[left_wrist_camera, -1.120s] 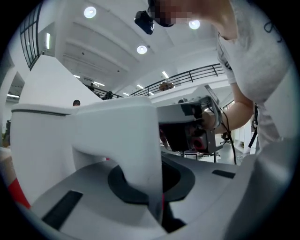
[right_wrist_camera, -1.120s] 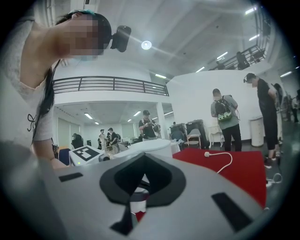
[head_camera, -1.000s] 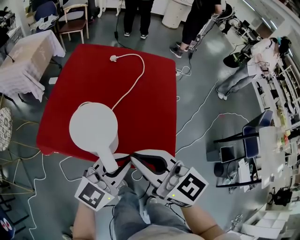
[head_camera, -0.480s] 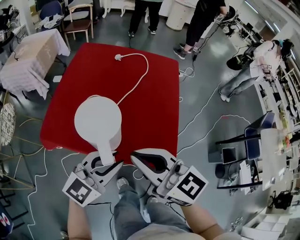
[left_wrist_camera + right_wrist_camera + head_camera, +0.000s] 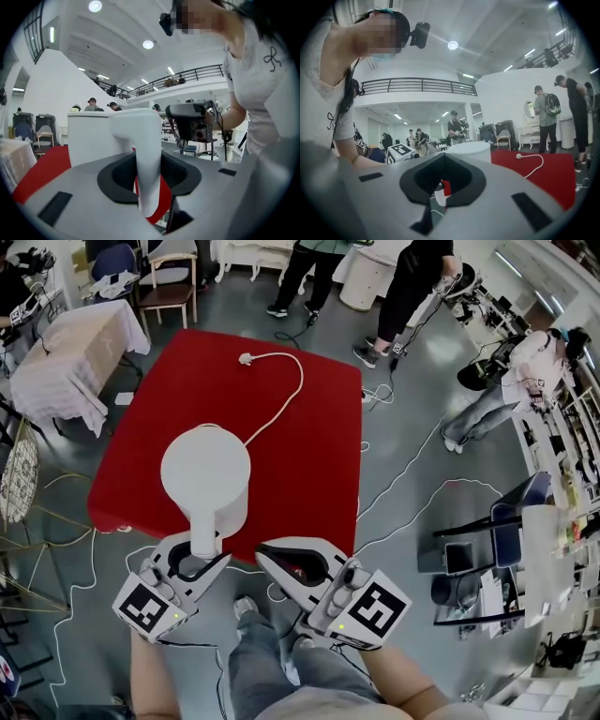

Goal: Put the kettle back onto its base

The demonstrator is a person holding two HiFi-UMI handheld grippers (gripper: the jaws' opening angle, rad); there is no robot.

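While the left gripper (image 5: 194,555) jaws are opening, the kettle handle (image 5: 204,535) sits between them, pads off it on both sides. Risk: if the gripper backs out skewed, a jaw hooks the handle and drags or tips the white kettle (image 5: 206,474), which stands close to the 6 o'clock edge of the red table (image 5: 309,474). The base isn't visible (the cord (image 5: 281,399) runs out from under the kettle at 1 o'clock, so it's probably underneath); can't confirm seating. Kettle is at 12 o'clock of the left gripper, handle pointing to 6. Right gripper (image 5: 272,557) is at 3 o'clock, jaws together, empty.
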